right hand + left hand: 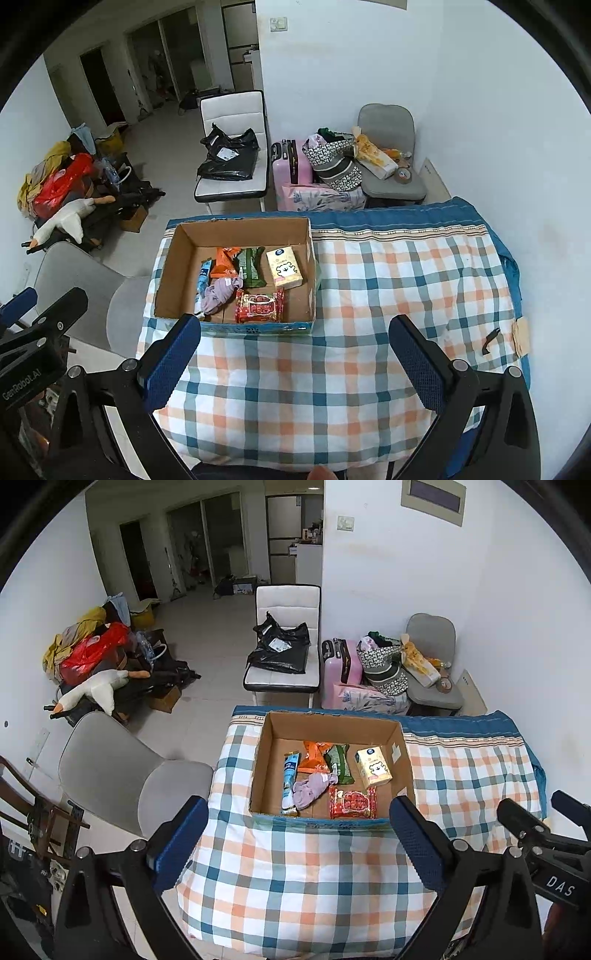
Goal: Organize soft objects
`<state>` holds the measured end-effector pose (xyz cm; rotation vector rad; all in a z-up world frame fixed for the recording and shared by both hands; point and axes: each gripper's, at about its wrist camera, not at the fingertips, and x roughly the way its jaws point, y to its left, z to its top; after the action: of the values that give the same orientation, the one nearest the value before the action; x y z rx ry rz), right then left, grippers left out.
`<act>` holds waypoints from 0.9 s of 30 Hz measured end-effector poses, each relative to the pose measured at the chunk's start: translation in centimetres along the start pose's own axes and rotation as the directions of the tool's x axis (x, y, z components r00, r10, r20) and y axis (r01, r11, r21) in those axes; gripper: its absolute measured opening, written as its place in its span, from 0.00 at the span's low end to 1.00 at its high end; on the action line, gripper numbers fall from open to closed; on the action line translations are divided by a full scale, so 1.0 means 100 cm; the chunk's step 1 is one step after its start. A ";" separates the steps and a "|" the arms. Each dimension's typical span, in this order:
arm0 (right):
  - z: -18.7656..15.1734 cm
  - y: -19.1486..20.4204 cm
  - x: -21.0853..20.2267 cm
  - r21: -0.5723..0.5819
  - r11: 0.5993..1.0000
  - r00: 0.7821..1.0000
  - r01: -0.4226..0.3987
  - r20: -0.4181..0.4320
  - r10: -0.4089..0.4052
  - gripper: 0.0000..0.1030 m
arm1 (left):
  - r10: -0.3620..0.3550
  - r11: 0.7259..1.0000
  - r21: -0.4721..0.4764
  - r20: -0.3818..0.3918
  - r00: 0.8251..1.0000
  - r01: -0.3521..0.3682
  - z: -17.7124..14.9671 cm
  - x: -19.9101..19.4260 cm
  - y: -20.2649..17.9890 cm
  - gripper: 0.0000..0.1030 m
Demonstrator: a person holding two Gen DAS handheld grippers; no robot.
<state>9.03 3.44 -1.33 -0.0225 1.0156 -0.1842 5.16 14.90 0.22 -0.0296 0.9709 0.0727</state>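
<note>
While the left gripper hangs spread and empty short of the cardboard box, the soft packets and purple cloth lie gathered inside. From the right wrist, the right gripper is equally spread over bare checked cloth, apparently finished.

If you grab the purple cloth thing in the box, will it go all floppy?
Probably floppy: the purple cloth lies crumpled in the cardboard box, draped over other packets. It looks light and unlikely to slip or roll.
</note>
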 end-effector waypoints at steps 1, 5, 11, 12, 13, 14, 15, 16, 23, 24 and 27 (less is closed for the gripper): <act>0.000 0.000 0.000 -0.003 1.000 1.000 0.004 0.001 -0.004 1.00 | 0.000 1.000 0.000 -0.001 1.000 0.000 -0.002 0.000 0.000 0.98; -0.001 0.000 -0.001 -0.006 1.000 1.000 0.013 0.004 -0.013 1.00 | -0.001 1.000 -0.001 -0.011 1.000 0.001 -0.006 0.001 0.000 0.98; -0.001 -0.001 -0.001 -0.006 1.000 1.000 0.015 0.005 -0.015 1.00 | 0.001 1.000 -0.001 -0.014 1.000 -0.001 -0.008 0.001 0.001 0.98; -0.001 -0.001 -0.001 -0.005 1.000 1.000 0.016 0.005 -0.015 1.00 | 0.001 1.000 -0.002 -0.013 1.000 -0.001 -0.008 0.001 0.001 0.98; -0.001 -0.001 -0.001 -0.006 1.000 1.000 0.015 0.004 -0.015 1.00 | 0.001 1.000 -0.002 -0.013 1.000 -0.001 -0.008 0.001 0.001 0.98; -0.001 -0.001 -0.001 -0.006 1.000 1.000 0.015 0.004 -0.015 1.00 | -0.001 1.000 -0.002 -0.015 1.000 0.001 -0.008 0.001 0.001 0.98; -0.001 -0.001 -0.001 -0.006 1.000 1.000 0.015 0.004 -0.015 1.00 | 0.001 1.000 -0.002 -0.015 1.000 -0.001 -0.008 0.001 0.001 0.98; -0.001 -0.001 -0.002 -0.007 1.000 1.000 0.015 0.005 -0.015 1.00 | 0.002 1.000 -0.003 -0.015 1.000 -0.002 -0.009 0.001 0.001 0.98; -0.002 -0.001 -0.002 -0.010 1.000 1.000 0.010 0.002 -0.010 1.00 | 0.005 1.000 -0.005 -0.023 1.000 -0.005 -0.012 0.002 0.003 0.98; -0.001 -0.002 -0.002 -0.008 1.000 1.000 0.012 0.003 -0.012 1.00 | 0.005 1.000 -0.006 -0.023 1.000 -0.006 -0.012 0.002 0.003 0.98; -0.001 -0.002 -0.001 -0.010 1.000 1.000 0.006 0.000 -0.006 1.00 | 0.003 1.000 -0.003 -0.024 1.000 -0.003 -0.012 0.002 0.003 0.98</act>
<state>8.85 3.26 -1.30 -0.0340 1.0164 -0.1845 4.26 15.14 -0.64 -0.0322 0.9944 0.0771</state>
